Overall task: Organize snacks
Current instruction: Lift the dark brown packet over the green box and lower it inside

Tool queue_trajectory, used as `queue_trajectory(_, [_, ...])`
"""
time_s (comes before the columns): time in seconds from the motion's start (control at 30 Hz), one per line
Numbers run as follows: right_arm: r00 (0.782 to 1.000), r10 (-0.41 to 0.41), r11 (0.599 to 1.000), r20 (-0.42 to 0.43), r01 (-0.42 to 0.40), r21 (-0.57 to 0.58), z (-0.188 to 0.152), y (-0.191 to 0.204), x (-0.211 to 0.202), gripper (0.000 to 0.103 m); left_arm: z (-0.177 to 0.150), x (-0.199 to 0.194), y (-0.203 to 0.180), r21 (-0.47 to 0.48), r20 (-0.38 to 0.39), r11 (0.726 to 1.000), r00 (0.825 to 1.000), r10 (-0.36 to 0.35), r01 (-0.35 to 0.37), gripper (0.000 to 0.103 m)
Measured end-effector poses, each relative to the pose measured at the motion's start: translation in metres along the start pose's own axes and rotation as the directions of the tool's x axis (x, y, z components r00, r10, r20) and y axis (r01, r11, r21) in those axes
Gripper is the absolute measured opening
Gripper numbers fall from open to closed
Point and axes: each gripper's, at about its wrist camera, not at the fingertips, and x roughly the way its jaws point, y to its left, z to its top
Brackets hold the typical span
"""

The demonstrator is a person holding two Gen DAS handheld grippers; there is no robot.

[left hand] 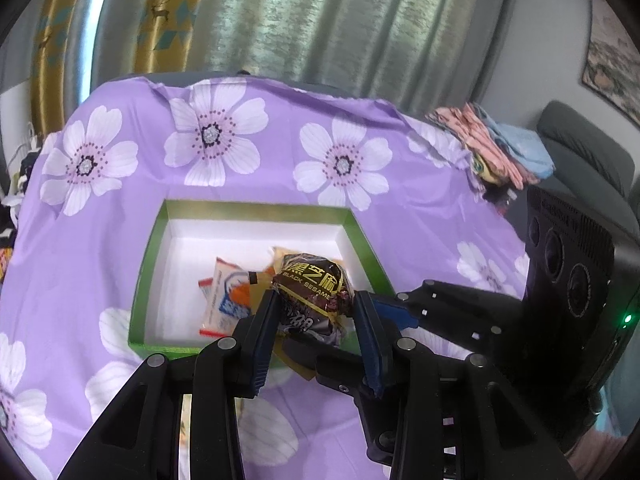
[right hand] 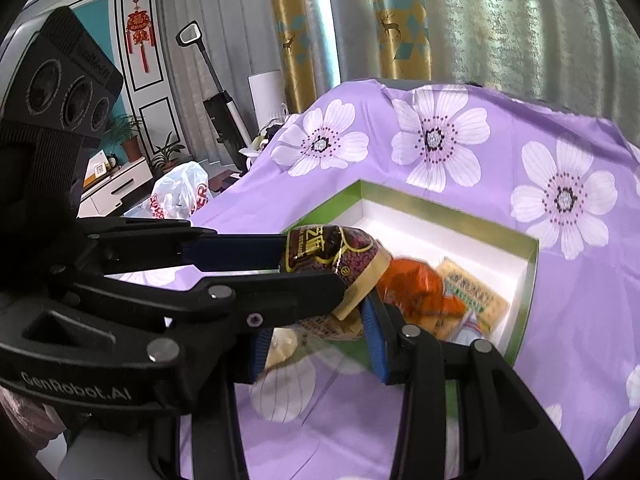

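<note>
Left hand-held gripper point(left hand: 316, 320) clamps the black sesame snack point(left hand: 314, 284) between its blue pads, holding it over the near edge of the green box point(left hand: 256, 209) on the purple floral worktop point(left hand: 120, 240) — other wrapped snacks point(left hand: 228, 296) lie inside. Right hand-held gripper point(right hand: 316, 344) sits just beside, at the near end of the same packet — whether it grips, I cannot tell.
</note>
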Motion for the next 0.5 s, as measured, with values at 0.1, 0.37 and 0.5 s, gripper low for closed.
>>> queue_trajectory(0.1, [1.000,0.003,1.000,0.007,-0.003,-0.003,0.013,-0.004,0.009,0.041,0.012,0.004,0.012,-0.024,0.008,1.000,1.000,-0.005,0.005,0.038])
queue_trajectory(0.37, [0.999,0.011,1.000,-0.033,-0.011,-0.004,0.033,-0.012,0.042,0.041,0.023,0.024,0.046,-0.117,-0.005,0.993,1.000,-0.018,0.017,0.038])
queue_trajectory(0.5, [0.997,0.012,1.000,-0.074,-0.012,0.001,0.030,-0.014,0.061,0.041,0.015,0.039,0.060,-0.156,-0.033,0.988,0.999,-0.018,0.012,0.038])
